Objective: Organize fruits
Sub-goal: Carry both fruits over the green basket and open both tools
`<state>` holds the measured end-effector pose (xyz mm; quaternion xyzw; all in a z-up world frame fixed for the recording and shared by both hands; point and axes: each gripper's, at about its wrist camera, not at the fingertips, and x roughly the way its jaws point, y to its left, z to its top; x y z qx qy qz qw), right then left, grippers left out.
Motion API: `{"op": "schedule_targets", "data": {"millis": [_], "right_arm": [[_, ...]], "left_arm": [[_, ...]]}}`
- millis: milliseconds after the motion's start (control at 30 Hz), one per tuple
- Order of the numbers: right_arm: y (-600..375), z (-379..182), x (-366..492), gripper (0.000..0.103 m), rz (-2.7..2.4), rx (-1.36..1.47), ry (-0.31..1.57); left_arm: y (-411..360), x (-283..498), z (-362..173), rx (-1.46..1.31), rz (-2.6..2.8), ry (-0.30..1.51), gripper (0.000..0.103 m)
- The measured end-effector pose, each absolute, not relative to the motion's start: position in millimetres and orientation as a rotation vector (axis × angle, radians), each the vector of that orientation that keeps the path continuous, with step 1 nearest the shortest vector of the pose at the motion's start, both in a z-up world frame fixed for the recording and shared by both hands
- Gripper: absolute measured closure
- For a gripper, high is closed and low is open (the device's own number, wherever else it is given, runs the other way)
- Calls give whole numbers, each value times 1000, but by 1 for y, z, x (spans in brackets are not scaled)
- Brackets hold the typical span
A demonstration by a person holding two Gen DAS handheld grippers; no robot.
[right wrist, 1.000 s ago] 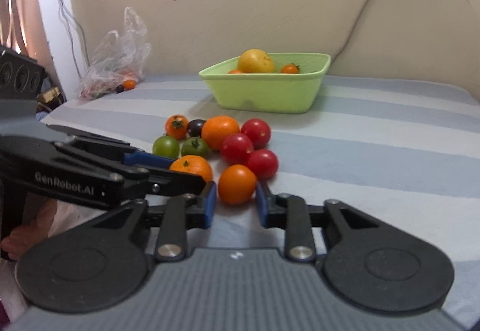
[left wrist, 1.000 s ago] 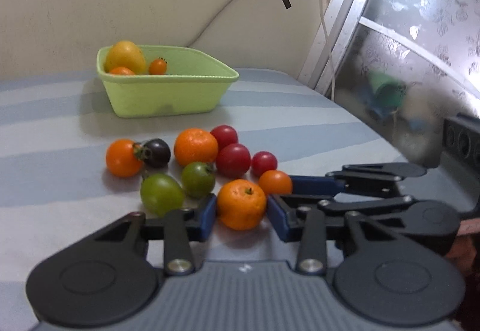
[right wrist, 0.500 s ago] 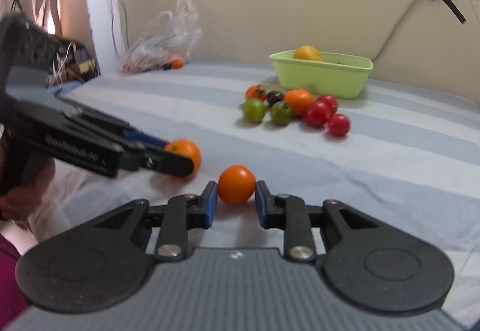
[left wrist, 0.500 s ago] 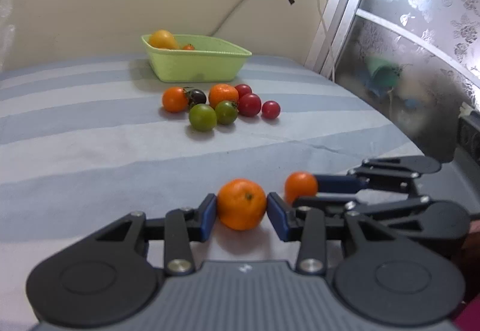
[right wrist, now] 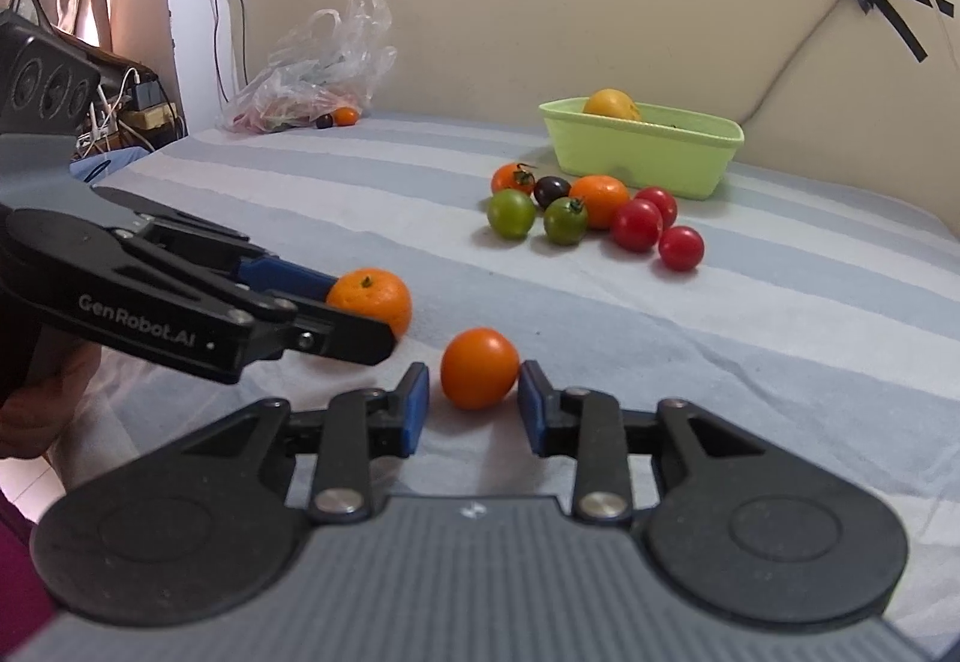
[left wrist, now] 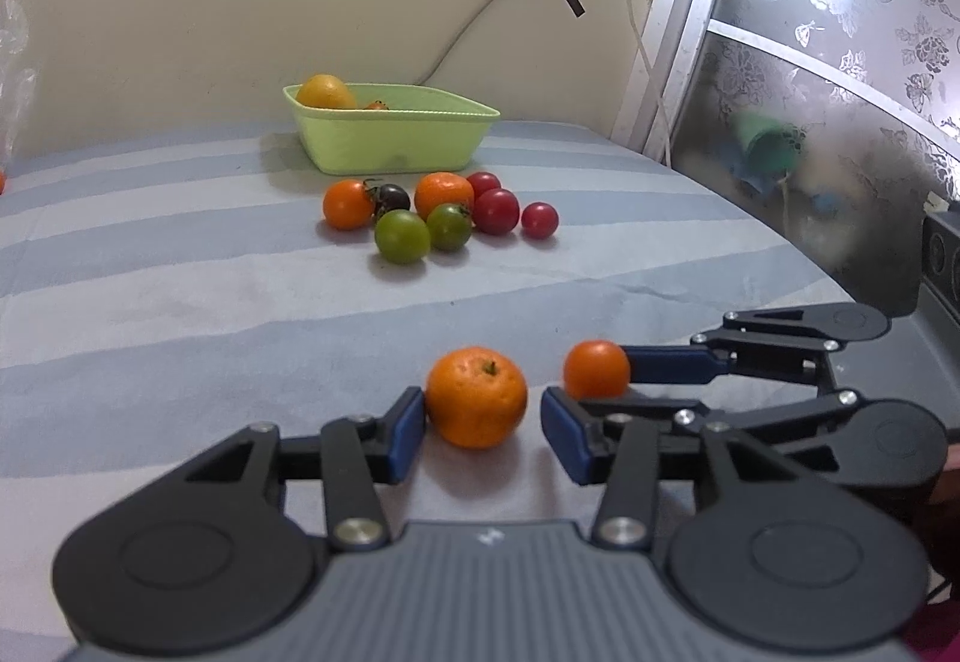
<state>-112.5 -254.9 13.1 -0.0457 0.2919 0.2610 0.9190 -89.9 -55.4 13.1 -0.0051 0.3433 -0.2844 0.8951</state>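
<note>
So far we see little sorted: left hand-held gripper [left wrist: 483, 431] spread around mandarin [left wrist: 477, 397]; right hand-held gripper [right wrist: 474, 409] just loosening, gaps beside orange tomato [right wrist: 480, 368]. Pile [left wrist: 441, 215] remains at 12 o'clock, before basket [left wrist: 390, 137].

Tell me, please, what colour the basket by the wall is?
Light green basket, clearest in the left wrist view.

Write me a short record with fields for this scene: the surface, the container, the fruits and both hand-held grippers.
surface: blue striped cloth
container: light green plastic basket, holding a round yellow fruit
heap: small mixed-colour fruits, on cloth before the basket
left hand-held gripper: open; orange mandarin between pads, on cloth
right hand-held gripper: open; smooth orange tomato between pads, on cloth
</note>
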Motion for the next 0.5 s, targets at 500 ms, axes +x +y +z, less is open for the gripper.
{"op": "schedule_targets", "data": {"millis": [500], "right_arm": [[-301,63,39,73,433,109,456]], "left_arm": [[-68,67,76,-170,-590,648,66]]}}
